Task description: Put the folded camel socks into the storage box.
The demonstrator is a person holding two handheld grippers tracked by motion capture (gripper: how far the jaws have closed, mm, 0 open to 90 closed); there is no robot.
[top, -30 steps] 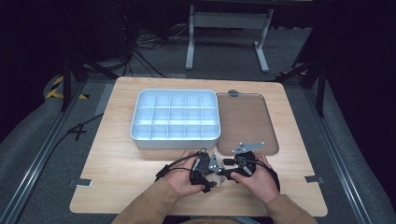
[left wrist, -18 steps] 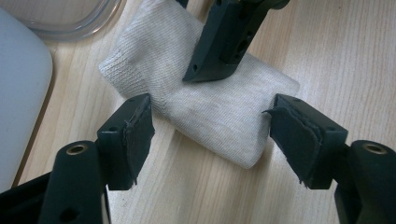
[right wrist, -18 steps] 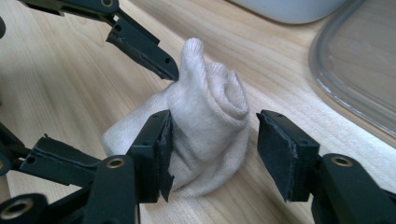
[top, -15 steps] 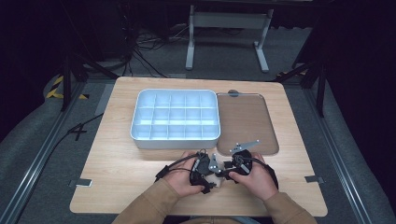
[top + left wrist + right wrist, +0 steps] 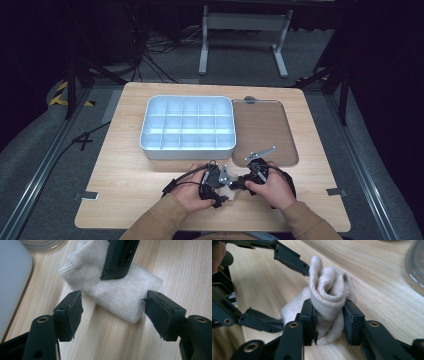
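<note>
Right gripper [image 5: 328, 322] jaws clamped on rolled sock [image 5: 327, 302] at table [image 5: 125, 165] near edge. Left gripper [image 5: 113, 307] jaws spread, straddling its far end. Likely mid-fold; next: left closes on sock.

On the table [image 5: 125, 200] the divided tray [image 5: 188, 126] sits left of the flat tray [image 5: 264, 125], touching it. In front of both, near the person's edge, lies a rolled cloth [image 5: 329, 305], between the left gripper [image 5: 113, 312] and right gripper [image 5: 328, 322]
</note>
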